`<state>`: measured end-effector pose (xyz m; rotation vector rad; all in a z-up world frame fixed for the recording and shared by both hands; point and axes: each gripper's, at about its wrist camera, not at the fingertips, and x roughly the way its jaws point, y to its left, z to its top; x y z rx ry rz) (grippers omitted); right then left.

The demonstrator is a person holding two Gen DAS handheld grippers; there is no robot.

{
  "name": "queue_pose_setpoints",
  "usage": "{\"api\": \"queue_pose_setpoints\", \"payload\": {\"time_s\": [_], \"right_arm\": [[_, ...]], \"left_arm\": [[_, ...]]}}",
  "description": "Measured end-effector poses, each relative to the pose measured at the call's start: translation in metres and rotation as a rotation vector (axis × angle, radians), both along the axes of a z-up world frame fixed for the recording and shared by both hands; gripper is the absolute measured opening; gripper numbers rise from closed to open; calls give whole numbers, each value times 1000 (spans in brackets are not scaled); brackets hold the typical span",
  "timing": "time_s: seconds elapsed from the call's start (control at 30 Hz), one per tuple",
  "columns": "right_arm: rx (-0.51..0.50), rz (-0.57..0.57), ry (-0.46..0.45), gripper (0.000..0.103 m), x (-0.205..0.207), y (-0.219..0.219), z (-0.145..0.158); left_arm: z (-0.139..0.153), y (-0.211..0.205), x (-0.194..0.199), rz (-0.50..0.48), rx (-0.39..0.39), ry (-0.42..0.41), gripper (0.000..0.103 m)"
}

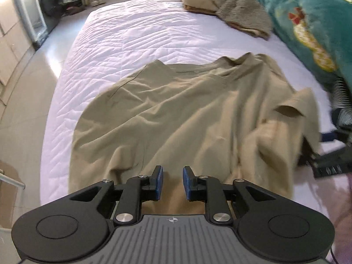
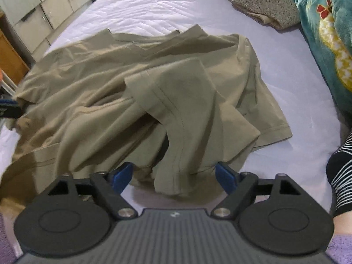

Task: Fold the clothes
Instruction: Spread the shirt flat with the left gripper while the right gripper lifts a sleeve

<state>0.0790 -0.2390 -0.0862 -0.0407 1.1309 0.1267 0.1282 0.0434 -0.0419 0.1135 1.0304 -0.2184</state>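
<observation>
A khaki short-sleeved shirt (image 1: 176, 110) lies crumpled on the white quilted bed (image 1: 132, 33). My left gripper (image 1: 173, 182) hovers over its near hem. The blue pads stand a narrow gap apart, with cloth below them and nothing pinched. In the right wrist view the same shirt (image 2: 99, 83) is bunched, and a sleeve fold (image 2: 182, 114) droops toward the camera. My right gripper (image 2: 173, 176) is open wide, with that fold's lower edge hanging between the pads and touching neither. The bed sheet (image 2: 154, 6) shows beyond.
A teal patterned blanket (image 1: 312, 22) (image 2: 325, 33) lines the bed's right side. Brown knitted clothes (image 1: 239, 11) (image 2: 264, 0) are piled at the far end. A striped garment on a person's limb (image 2: 341, 176) is at the right. Floor (image 1: 26, 110) and cabinets (image 2: 33, 11) lie to the left.
</observation>
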Motion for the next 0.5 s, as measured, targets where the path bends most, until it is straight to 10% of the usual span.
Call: {"api": "queue_pose_setpoints", "payload": {"time_s": [0.07, 0.17, 0.5], "right_arm": [[-29, -9, -24, 37, 0, 1, -6], [-16, -11, -34, 12, -3, -4, -7], [-60, 131, 18, 9, -71, -22, 79]], "left_arm": [[-13, -10, 9, 11, 18, 33, 23], [-35, -13, 17, 25, 36, 83, 23], [-41, -6, 18, 10, 13, 103, 23]]}}
